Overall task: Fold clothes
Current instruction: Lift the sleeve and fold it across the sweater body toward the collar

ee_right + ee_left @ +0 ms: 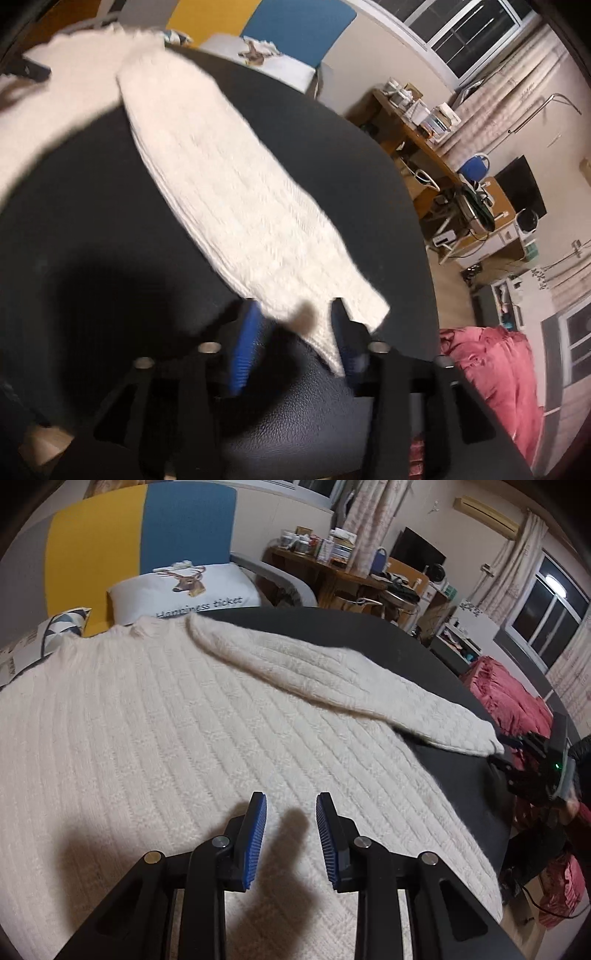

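Left tool (290,814) hovers spread above sweater (166,716); right tool (295,332) straddles cuff (332,317).

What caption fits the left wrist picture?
Open left gripper hovers over a cream knit sweater spread on a black table.

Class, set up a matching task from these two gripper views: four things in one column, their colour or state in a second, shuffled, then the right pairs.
Things:
1. sweater
2. left gripper
3. sleeve cuff
4. blanket

States:
A. red, crumpled
B. between the right gripper's fingers
C. open, above the knit
D. cream, spread flat on the dark table

Pairs: 1-D, 2-C, 3-B, 4-A
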### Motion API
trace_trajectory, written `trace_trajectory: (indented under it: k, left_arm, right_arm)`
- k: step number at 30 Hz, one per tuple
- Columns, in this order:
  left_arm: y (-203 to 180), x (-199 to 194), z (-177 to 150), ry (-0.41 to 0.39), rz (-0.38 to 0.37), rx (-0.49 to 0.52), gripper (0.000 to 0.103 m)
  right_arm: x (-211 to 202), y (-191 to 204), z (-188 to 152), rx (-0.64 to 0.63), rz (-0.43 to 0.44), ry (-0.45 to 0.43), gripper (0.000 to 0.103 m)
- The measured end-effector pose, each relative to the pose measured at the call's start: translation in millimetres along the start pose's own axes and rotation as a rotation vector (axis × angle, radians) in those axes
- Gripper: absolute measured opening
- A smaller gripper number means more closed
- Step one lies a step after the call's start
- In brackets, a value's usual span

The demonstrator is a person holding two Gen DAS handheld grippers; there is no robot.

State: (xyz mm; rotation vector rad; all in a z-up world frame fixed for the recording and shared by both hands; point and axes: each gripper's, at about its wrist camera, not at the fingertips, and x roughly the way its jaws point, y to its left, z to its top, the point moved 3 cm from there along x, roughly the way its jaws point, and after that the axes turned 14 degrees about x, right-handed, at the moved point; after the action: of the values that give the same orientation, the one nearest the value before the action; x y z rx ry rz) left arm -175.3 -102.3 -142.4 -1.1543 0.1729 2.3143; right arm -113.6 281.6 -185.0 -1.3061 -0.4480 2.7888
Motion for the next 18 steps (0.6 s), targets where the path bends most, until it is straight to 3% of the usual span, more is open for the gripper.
trace_trajectory:
  k: [1, 2, 4, 5, 6, 13, 18]
  left_arm:
    - [-1, 2, 3, 0.002, 0.0, 0.011, 0.028]
    - [-1, 5, 10, 0.007, 0.011, 0.027, 0.028]
    - [1, 13, 24, 0.015, 0.041, 0.051, 0.028]
    - [5, 19, 33, 0.033, 0.061, 0.064, 0.028]
    - [8, 25, 42, 0.056, 0.082, 0.081, 0.028]
    - [30, 71, 75, 0.154, 0.138, 0.124, 0.027]
    - [33, 74, 69, 0.133, 0.137, 0.085, 0.029]
  right_arm:
    - [4, -1, 0, 0.011, -0.002, 0.0, 0.062]
    - [8, -3, 1, 0.021, -0.003, 0.0, 0.065]
    - [16, -6, 2, 0.043, -0.007, 0.001, 0.064]
    - [20, -7, 2, 0.053, -0.008, 0.001, 0.055]
    - [25, -7, 5, 0.068, 0.008, 0.028, 0.009]
    - [29, -1, 15, 0.034, -0.01, 0.078, 0.011]
    - [17, -20, 33, 0.052, -0.064, 0.055, 0.011]
